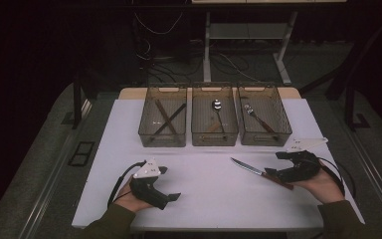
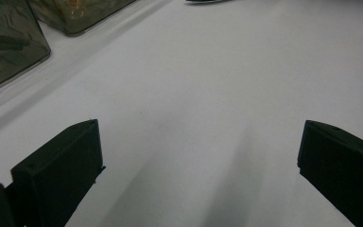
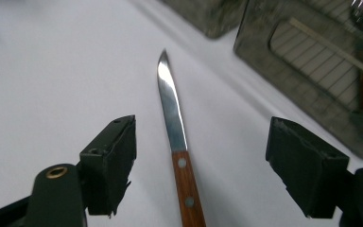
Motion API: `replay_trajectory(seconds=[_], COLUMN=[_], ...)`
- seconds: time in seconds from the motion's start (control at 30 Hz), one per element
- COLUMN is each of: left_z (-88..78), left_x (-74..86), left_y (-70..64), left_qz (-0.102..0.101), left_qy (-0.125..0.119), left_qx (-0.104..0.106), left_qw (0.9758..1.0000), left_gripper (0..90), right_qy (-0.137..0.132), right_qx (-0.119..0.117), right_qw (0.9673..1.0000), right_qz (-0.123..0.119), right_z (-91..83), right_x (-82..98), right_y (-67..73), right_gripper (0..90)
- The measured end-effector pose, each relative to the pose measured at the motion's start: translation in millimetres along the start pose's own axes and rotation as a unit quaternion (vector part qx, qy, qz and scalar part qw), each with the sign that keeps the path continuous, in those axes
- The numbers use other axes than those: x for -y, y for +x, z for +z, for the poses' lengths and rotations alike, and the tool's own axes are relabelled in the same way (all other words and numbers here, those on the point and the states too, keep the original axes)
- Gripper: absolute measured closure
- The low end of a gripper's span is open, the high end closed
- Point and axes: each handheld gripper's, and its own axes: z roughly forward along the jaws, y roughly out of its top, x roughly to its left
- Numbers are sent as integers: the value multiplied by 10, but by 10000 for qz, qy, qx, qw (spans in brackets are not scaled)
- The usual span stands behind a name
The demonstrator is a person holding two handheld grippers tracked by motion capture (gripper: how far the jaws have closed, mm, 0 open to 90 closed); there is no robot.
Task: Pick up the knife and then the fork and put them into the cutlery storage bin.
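Right gripper view shows your right gripper [image 3: 201, 165] spread open astride the knife [image 3: 177, 142], not yet gripping; chopsticks [image 1: 165, 118], spoon [image 1: 218, 110], fork [image 1: 256, 117] already sit binned; left gripper [image 2: 196, 170] idles open.

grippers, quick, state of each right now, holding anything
left gripper: open, holding nothing, over bare table.
right gripper: open, knife lies between its fingers, not gripped.

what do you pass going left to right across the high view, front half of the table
left hand-held gripper → knife → right hand-held gripper
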Motion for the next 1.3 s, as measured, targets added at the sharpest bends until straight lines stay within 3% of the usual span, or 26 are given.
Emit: replay_trajectory(seconds=[0.2,0.47,0.73,0.97,1.13,1.23,1.3], left_z=[2,7,9,13,11,16,16], left_x=[0,2,3,4,4,4,4], left_y=[-3,0,0,1,0,-1,-2], left_qz=[-3,-7,-11,-18,-13,-18,-15], left_qy=[11,18,21,18,19,20,16], left_qx=[6,1,-1,4,12,14,17], left_qw=[10000,10000,10000,10000,10000,10000,10000], left_gripper=[4,4,4,4,4,5,5], right_qy=[645,1402,1997,2369,2563,2700,2839], right_qx=[-103,-238,-230,-203,-320,-315,-346], right_qw=[9978,9890,9764,9667,9608,9556,9519], right_qz=[-148,-416,-796,-947,-1007,-1140,-1095], right_z=[44,158,330,442,499,544,579], right_x=[-58,-180,-241,-287,-330,-351,-363], right_y=[22,60,60,44,50,49,80], right_gripper=[302,395,506,611,670,691,700])
